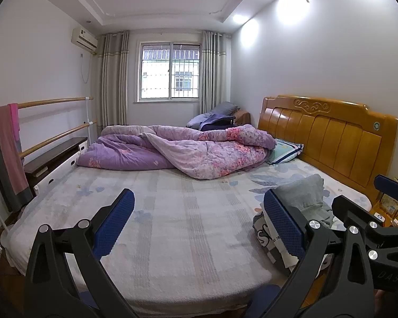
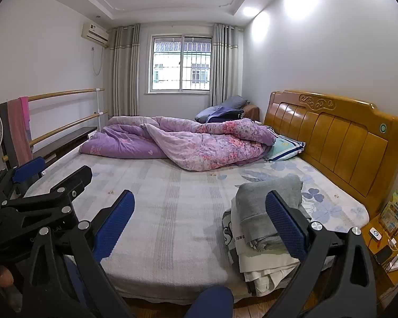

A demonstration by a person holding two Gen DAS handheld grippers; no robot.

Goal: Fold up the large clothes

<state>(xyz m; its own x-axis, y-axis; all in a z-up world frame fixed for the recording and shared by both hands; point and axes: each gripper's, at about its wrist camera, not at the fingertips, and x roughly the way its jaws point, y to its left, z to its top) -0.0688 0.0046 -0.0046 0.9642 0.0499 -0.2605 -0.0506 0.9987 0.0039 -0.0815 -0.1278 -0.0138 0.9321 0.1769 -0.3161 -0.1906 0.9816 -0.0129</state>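
Currently both grippers, left gripper [image 1: 199, 222] and right gripper [image 2: 200, 224], hang spread wide and empty over the bed [image 2: 156, 212], with the stack of folded clothes [image 2: 262, 225], grey piece on top, lying at its near right corner beside the headboard [image 2: 339, 143].

Left gripper [image 1: 199, 220]: jaws spread wide, nothing between the blue pads, held level and facing forward.
Right gripper [image 2: 200, 221]: jaws likewise wide apart and empty, level, just beside the left one.
Spacing: each gripper shows at the edge of the other's view, side by side.
Hand: a fingertip, perhaps, at the right view's lower left; too dim to be sure.
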